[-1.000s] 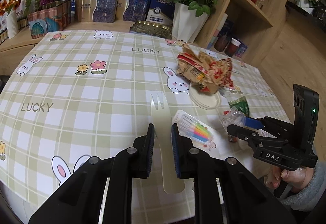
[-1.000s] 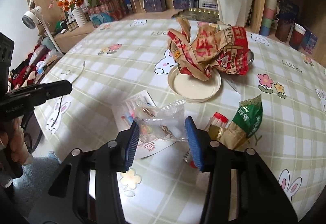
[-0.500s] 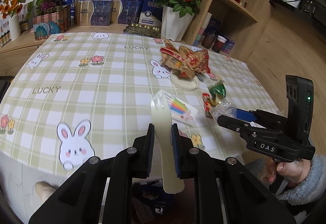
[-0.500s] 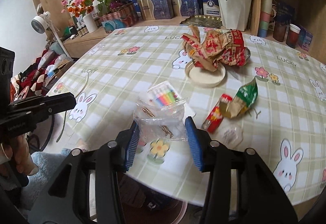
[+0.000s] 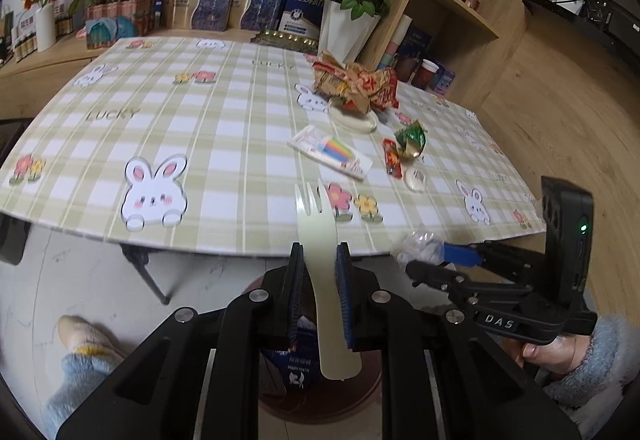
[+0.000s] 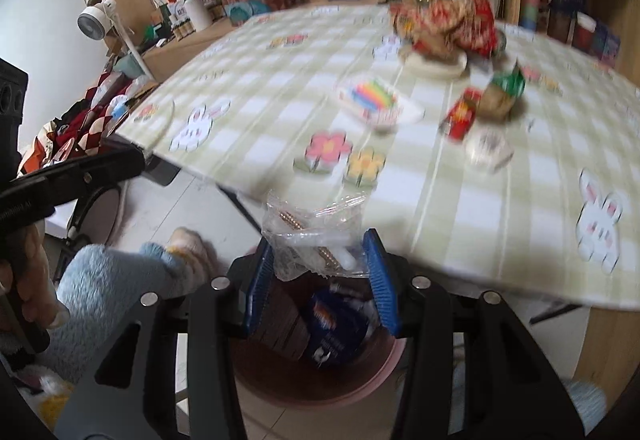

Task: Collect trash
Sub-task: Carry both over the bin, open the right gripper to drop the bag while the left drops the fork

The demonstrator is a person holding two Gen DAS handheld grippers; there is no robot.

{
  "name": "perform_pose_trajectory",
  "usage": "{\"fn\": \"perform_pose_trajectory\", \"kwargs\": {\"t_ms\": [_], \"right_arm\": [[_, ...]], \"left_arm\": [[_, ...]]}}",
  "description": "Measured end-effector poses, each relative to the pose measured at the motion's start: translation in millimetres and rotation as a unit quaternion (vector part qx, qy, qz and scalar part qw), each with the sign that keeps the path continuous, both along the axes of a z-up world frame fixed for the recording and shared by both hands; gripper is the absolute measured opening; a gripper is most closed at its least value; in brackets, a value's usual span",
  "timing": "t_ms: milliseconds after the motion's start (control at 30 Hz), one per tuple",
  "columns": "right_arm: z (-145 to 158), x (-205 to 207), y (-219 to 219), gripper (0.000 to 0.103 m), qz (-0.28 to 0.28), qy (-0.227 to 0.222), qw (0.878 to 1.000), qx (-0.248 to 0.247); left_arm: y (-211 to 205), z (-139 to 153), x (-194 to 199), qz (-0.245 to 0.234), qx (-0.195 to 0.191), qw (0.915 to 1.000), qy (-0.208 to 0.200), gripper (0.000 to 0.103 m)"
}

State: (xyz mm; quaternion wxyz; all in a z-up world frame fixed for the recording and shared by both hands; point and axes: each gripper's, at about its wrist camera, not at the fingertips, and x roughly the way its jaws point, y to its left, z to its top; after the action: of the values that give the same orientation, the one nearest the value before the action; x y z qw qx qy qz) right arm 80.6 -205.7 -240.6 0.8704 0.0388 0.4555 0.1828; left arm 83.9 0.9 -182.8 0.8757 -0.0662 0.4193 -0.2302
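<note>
Trash: fork (image 5: pixel 320 272) clamped upright between left gripper (image 5: pixel 319 296) jaws; clear bag (image 6: pixel 316 240) pinched between right gripper (image 6: pixel 320 280) jaws. Bin (image 6: pixel 320 380) sits directly below both. Best release: centre each load over opening, then part jaws. More litter remains ahead on surface (image 5: pixel 224 143).

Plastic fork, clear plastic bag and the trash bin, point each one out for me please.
plastic fork (image 5: pixel 318 228), left wrist view, on its neck just below the tines.
clear plastic bag (image 6: pixel 316 236), right wrist view, on its crumpled middle.
trash bin (image 6: pixel 320 394), right wrist view, on its pink front rim.
</note>
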Motion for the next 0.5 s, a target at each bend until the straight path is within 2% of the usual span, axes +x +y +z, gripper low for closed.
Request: {"fn": "perform_pose_trajectory", "kwargs": {"t_ms": [233, 500], "right_arm": [[-32.5, -12.7, 9.7, 0.047, 0.016, 0.048, 0.999, -0.004], [-69.1, -19.5, 29.6, 0.047, 0.059, 0.119, 0.991, -0.019]], "left_arm": [[-0.5, -18.1, -21.8, 0.005, 0.001, 0.9999, 0.014, 0.017], [-5.7, -27.8, -22.6, 0.001, 0.003, 0.9997, 0.026, 0.017]]}}
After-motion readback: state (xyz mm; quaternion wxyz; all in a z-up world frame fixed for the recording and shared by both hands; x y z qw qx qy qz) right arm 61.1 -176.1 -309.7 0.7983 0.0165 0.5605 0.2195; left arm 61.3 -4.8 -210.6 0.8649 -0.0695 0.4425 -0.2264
